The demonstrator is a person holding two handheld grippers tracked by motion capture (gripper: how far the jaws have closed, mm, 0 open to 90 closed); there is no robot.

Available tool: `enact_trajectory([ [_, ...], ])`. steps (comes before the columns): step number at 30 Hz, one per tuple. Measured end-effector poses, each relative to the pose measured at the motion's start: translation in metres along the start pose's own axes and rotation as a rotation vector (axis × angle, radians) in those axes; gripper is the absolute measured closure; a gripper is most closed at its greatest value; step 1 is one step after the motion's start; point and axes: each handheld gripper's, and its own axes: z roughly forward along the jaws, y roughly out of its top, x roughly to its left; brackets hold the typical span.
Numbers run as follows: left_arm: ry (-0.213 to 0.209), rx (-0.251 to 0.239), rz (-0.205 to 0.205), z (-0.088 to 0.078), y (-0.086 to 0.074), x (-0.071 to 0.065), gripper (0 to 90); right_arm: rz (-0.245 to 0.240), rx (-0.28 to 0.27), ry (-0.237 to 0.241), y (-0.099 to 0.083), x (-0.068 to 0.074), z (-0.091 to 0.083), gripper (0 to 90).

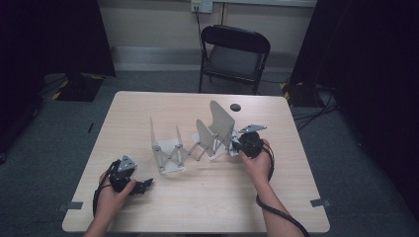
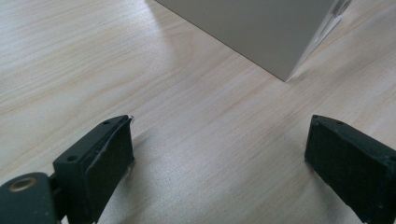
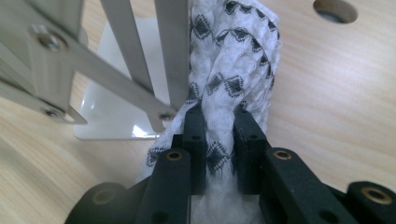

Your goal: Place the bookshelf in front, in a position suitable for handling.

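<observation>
A pale wooden worktop [image 1: 148, 207] is carrying a grey expanding rack [image 1: 195, 140] with upright plates joined by scissor links. A black folding chair [image 1: 233, 57] is standing beyond the far edge. The right hand-held gripper [image 3: 218, 135] is pinching a white cloth with black diamond marks [image 3: 233, 70], its jaws clamped together on the bunched fabric, which is lying just beside the rack's right end plate. The left hand-held gripper [image 2: 217, 144] is resting near the front left, jaws standing wide apart over bare wood.

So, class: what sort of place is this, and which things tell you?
Probably a lab or recording room: a bare wooden table on grey carpet, black curtains at both sides, and one folding chair by the wall.
</observation>
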Motion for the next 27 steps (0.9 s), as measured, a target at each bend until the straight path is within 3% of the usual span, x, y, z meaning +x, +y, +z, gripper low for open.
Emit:
enact_trajectory([
  [10, -0.001, -0.001, 0.0, 0.0, 0.0, 0.0, 7.5, -0.002, 0.04, -0.001, -0.018, 0.002, 0.016, 73.8],
  [13, -0.001, 0.0, 0.0, 0.0, 0.0, 0.0, 7.5, -0.001, 0.045, -0.012, -0.019, 0.003, 0.016, 65.5],
  [16, 0.0, 0.0, 0.0, 0.0, 0.0, 0.0, 7.5, 0.036, 0.045, -0.018, -0.019, 0.001, 0.013, 53.8],
  [20, 0.0, 0.0, 0.0, 0.0, 0.0, 0.0, 7.5, 0.071, 0.008, -0.023, -0.018, -0.003, 0.005, 46.4],
  [24, -0.001, 0.0, 0.0, 0.0, 0.0, 0.0, 7.4, 0.046, 0.034, -0.024, -0.018, 0.0, 0.005, 49.6],
  [27, -0.001, 0.0, 0.0, 0.0, 0.0, 0.0, 7.4, 0.029, 0.073, -0.053, -0.024, 0.001, 0.012, 61.9],
])
